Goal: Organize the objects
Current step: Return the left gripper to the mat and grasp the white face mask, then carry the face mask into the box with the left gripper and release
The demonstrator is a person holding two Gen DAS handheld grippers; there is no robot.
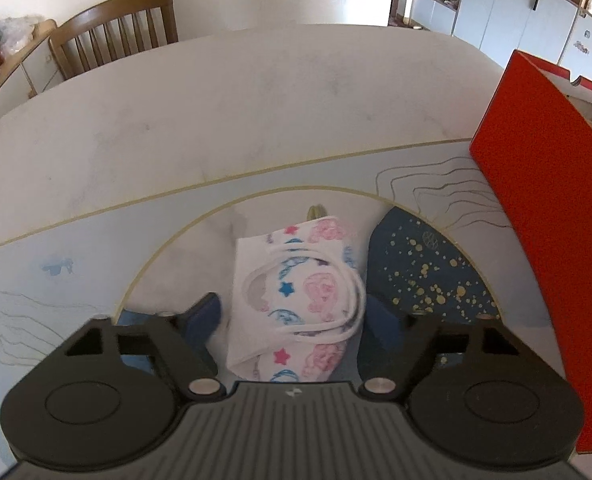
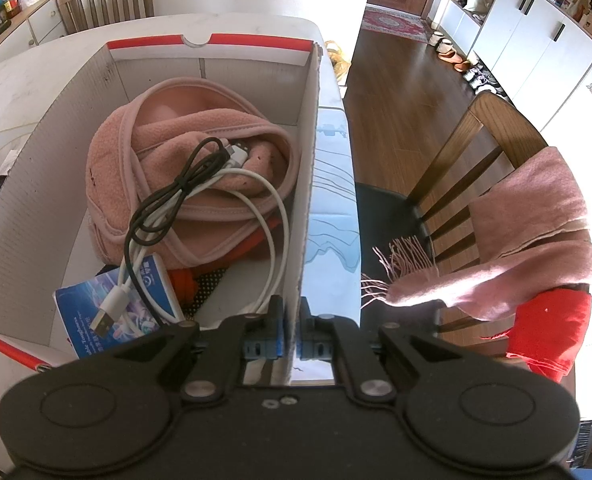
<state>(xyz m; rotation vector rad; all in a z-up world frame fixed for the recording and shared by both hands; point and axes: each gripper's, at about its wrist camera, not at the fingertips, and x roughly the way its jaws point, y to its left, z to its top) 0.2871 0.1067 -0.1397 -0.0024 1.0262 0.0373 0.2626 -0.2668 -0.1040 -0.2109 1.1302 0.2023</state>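
A folded child's face mask (image 1: 296, 300), white with pink and blue prints and white ear loops, lies on the pale table mat (image 1: 56, 240). My left gripper (image 1: 294, 316) is open around it: the right finger's blue pad (image 1: 379, 320) sits at the mask's edge, and the left fingertip (image 1: 208, 312) stands just off it. My right gripper (image 2: 292, 332) is shut on the thin white side wall (image 2: 309, 160) of the red-trimmed cardboard box (image 2: 156, 44). Inside the box lie a pink fleece cloth (image 2: 168, 152), a black cable (image 2: 176, 188), a white USB cable (image 2: 272, 240) and a blue packet (image 2: 96, 312).
The box's red outer side (image 1: 535, 200) rises close on the right of the mask. A dark blue gold-speckled patch (image 1: 423, 264) is printed on the mat. A wooden chair (image 1: 116, 32) stands behind the table. Another chair (image 2: 487, 140) beside the table carries a pink scarf (image 2: 535, 220) and a red cloth (image 2: 551, 328).
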